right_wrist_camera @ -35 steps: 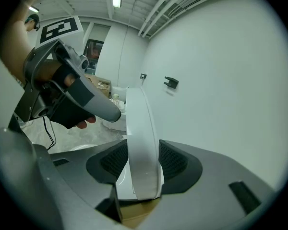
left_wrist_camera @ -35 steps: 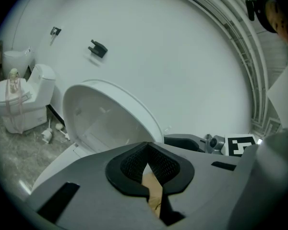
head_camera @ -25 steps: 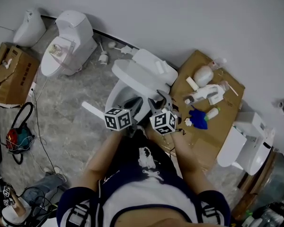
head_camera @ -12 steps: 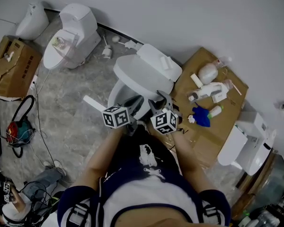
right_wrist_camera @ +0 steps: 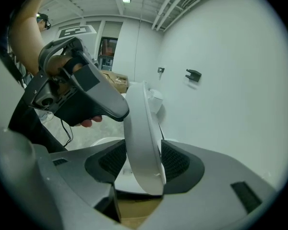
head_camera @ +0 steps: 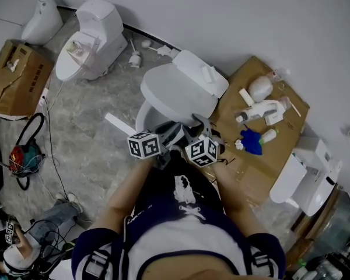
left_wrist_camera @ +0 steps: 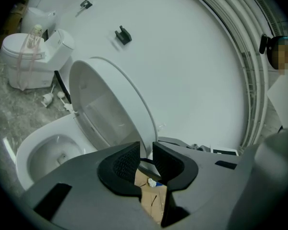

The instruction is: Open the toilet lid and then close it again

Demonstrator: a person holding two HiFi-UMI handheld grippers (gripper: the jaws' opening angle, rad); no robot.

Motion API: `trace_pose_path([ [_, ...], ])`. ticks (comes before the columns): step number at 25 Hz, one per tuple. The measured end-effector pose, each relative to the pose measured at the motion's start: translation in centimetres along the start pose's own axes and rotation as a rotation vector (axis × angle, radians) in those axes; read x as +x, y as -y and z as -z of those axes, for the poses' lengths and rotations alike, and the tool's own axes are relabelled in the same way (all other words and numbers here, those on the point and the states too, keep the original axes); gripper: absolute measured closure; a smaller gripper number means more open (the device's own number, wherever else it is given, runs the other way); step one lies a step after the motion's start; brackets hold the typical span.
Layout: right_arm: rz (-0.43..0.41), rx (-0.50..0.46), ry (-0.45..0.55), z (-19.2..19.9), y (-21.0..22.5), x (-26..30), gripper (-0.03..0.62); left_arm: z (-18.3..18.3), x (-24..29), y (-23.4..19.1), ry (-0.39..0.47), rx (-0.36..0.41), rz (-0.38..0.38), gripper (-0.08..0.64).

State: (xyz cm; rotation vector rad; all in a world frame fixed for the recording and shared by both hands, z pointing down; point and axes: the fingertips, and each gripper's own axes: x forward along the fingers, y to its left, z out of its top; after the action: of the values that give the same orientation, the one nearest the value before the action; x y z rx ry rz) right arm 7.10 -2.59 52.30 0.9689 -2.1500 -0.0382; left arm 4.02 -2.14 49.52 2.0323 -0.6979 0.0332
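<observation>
Right gripper view shows us the right hand-held gripper [right_wrist_camera: 144, 156] spread wide, pads against both faces of the toilet lid [right_wrist_camera: 143, 138], which stands raised and tilted at centre frame. The left hand-held gripper [left_wrist_camera: 146, 158] is opening, its narrow gap just under the lid's rim and pressing nothing. We judge the lid is up and the closing step is in hand, so next we must ease it down gently; we count 2 hand-held grippers, 1 raised lid and 3 toilets: our toilet [head_camera: 144, 118], a second toilet [head_camera: 84, 45] upper left, a third toilet [head_camera: 303, 182] lower right.
</observation>
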Motion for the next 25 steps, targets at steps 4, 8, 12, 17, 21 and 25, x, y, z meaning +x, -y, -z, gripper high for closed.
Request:
trace_pose_path([
  [4, -0.026, -0.014, -0.013, 0.2, -1.3, 0.3, 0.387, 0.7, -0.5, -0.5, -0.013, -0.01, -0.018, 0.486],
  [8, -0.047, -0.02, -0.015, 0.4, -2.2, 0.7, 0.383, 1.1, -1.0, -1.2, -0.019, -0.026, -0.033, 0.486],
  [12, -0.07, -0.022, -0.017, 0.7, -2.8, 0.9, 0.38, 1.4, -1.5, -1.8, -0.022, -0.032, -0.045, 0.486],
  [17, -0.094, -0.026, -0.019, 1.0, -3.8, 1.2, 0.373, 2.2, -2.1, -2.4, -0.033, -0.043, -0.052, 0.486],
  [21, -0.114, -0.041, -0.035, 1.3, -5.0, 1.5, 0.368, 3.0, -2.9, -3.1, -0.047, -0.058, -0.066, 0.486],
  [25, -0.123, -0.056, -0.058, 1.7, -6.0, 2.1, 0.364, 3.8, -3.3, -4.0, -0.061, -0.07, -0.09, 0.483],
])
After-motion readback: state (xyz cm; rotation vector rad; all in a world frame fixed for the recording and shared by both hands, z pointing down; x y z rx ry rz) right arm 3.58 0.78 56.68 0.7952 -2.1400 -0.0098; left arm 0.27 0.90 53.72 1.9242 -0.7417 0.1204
